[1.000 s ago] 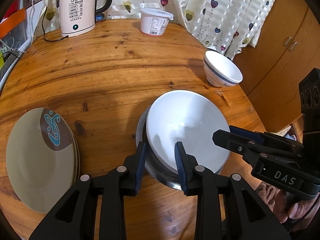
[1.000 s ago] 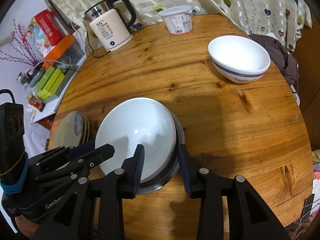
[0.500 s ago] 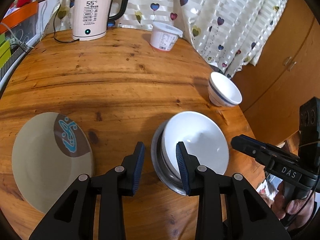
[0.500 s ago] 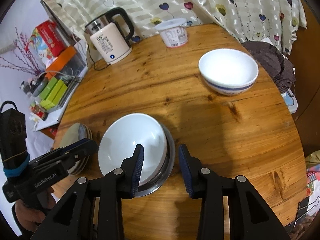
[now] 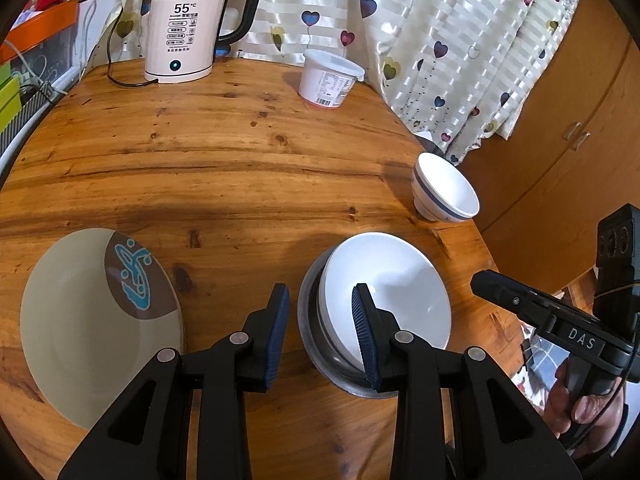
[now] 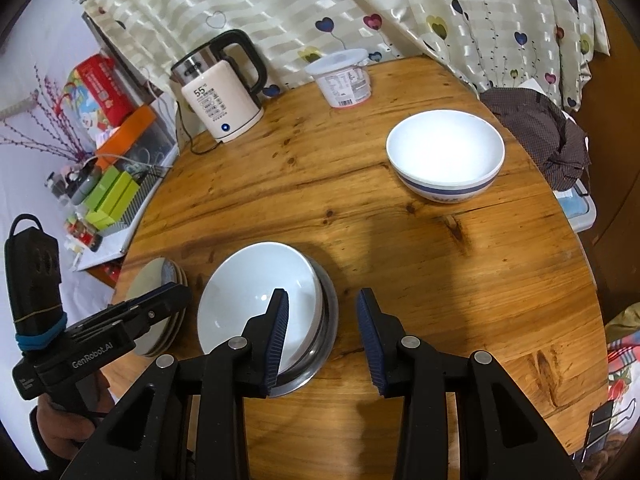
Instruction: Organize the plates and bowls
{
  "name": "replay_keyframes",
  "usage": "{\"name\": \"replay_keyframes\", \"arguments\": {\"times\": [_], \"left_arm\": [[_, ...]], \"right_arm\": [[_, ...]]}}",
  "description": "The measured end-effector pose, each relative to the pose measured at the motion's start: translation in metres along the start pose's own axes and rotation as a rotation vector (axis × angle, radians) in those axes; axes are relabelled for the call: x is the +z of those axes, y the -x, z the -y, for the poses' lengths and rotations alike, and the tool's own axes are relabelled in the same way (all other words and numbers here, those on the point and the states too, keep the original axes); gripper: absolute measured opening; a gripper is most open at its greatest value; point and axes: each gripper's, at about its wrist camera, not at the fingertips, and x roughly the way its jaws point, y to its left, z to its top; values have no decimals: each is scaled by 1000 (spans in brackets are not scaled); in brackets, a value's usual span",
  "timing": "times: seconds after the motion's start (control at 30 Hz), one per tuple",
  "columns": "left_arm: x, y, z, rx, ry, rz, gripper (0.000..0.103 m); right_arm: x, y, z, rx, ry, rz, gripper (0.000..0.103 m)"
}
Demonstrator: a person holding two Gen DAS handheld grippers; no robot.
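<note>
A white bowl sits nested in a steel bowl near the table's front edge; the pair also shows in the right wrist view. A beige plate with a blue and brown motif tops a plate stack at the left. A white bowl with a blue band stands at the right edge. My left gripper is open and empty above the table, its right finger over the nested bowls. My right gripper is open and empty above their right rim.
An electric kettle with its cord stands at the back left of the round wooden table. A white lidded tub stands at the back. A curtain hangs behind. A dark cloth lies off the table's right edge.
Both grippers have pulled back and up from the nested bowls, which now look smaller and farther. The white bowl stays in the steel bowl. Both grippers stay open.
</note>
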Motion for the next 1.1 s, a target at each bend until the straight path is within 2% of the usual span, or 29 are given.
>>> {"name": "replay_keyframes", "arguments": {"times": [0.57, 1.1], "left_arm": [[23, -15, 17, -39, -31, -17, 34], [62, -42, 62, -107, -133, -59, 34]], "right_arm": [[14, 4, 23, -14, -44, 24, 36], [38, 11, 61, -62, -104, 73, 36]]}}
